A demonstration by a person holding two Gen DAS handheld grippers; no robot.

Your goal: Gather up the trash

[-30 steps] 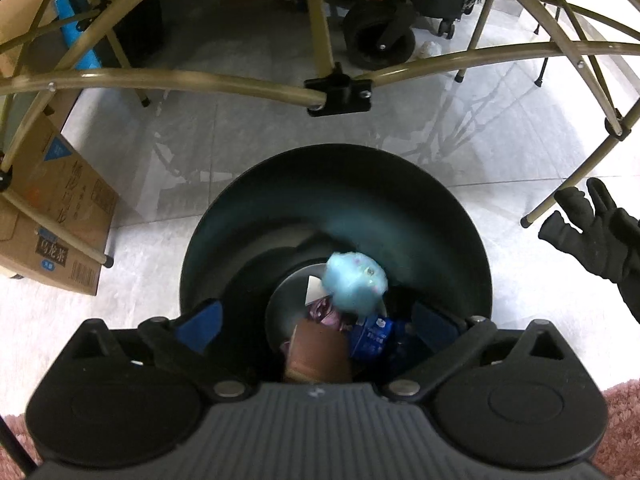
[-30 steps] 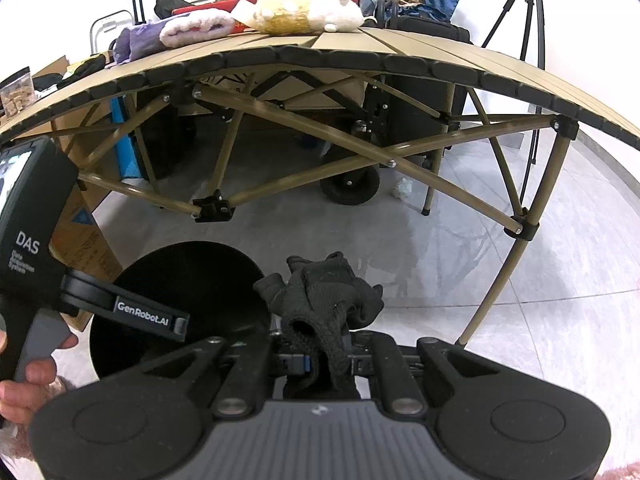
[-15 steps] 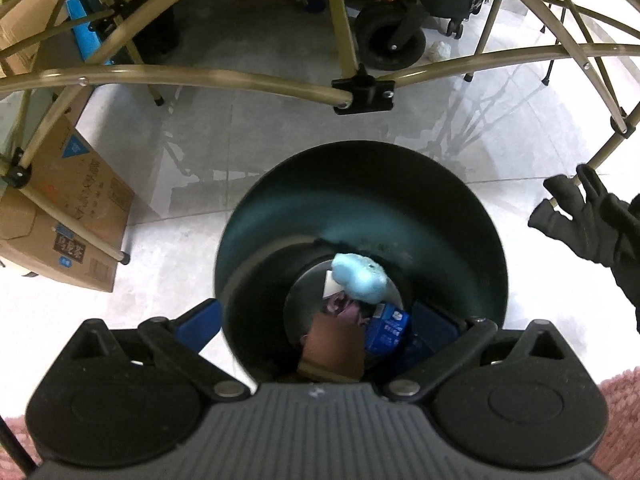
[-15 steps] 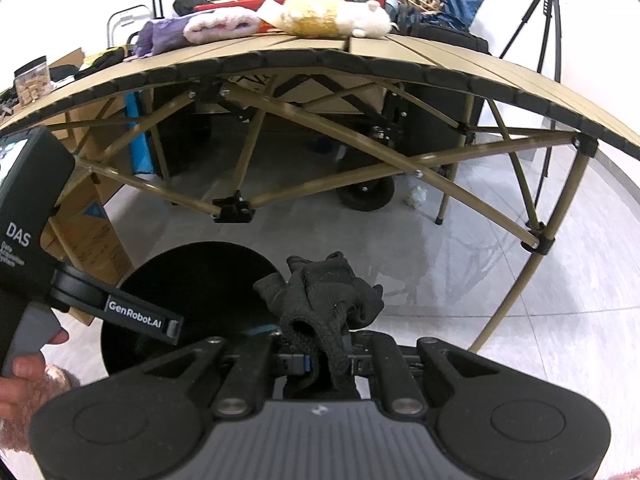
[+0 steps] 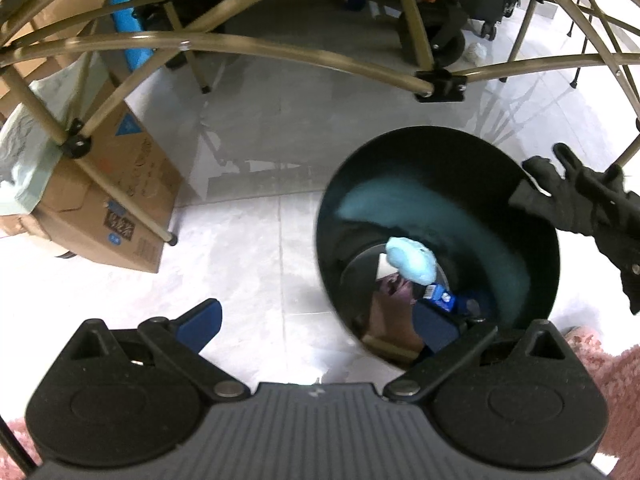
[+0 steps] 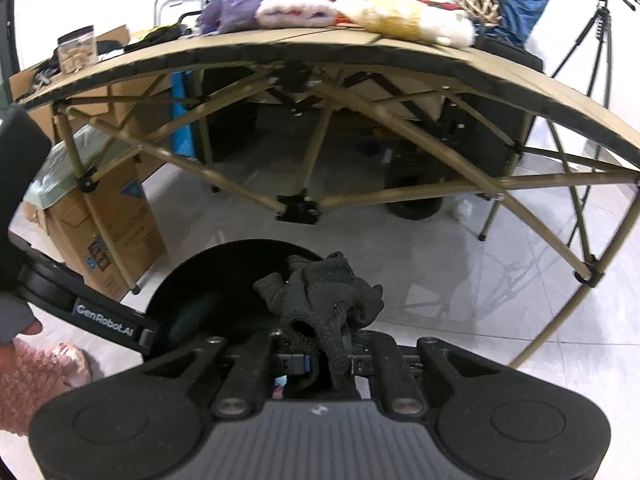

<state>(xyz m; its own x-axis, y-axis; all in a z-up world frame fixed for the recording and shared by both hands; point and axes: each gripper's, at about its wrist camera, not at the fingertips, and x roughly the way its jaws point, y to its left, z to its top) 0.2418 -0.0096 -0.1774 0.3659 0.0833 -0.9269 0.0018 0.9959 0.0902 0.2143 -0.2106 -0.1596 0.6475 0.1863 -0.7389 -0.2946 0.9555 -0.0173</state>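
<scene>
A round black trash bin [image 5: 436, 152] stands on the pale floor. Inside lie a light blue crumpled wad [image 5: 412, 260], a blue-and-white packet [image 5: 442, 296] and brown paper [image 5: 396, 328]. My left gripper [image 5: 320, 320] is open and empty over the bin's left rim, its right finger inside the opening. My right gripper [image 6: 316, 360] is shut on a black knit glove [image 6: 320, 300] just over the bin [image 6: 224, 272]. In the left wrist view the same glove [image 5: 580, 196] hangs over the bin's right rim.
A folding table with tan struts [image 5: 280, 52] arches over the floor behind the bin; its top [image 6: 360, 48] carries plush toys and clutter. Cardboard boxes [image 5: 116, 200] sit at the left. A pink fuzzy slipper [image 6: 36, 376] and a tripod [image 6: 600, 40] are nearby.
My left gripper has slid left, so the bin now sits at its right. The glove in my right gripper has come over the bin's rim.
</scene>
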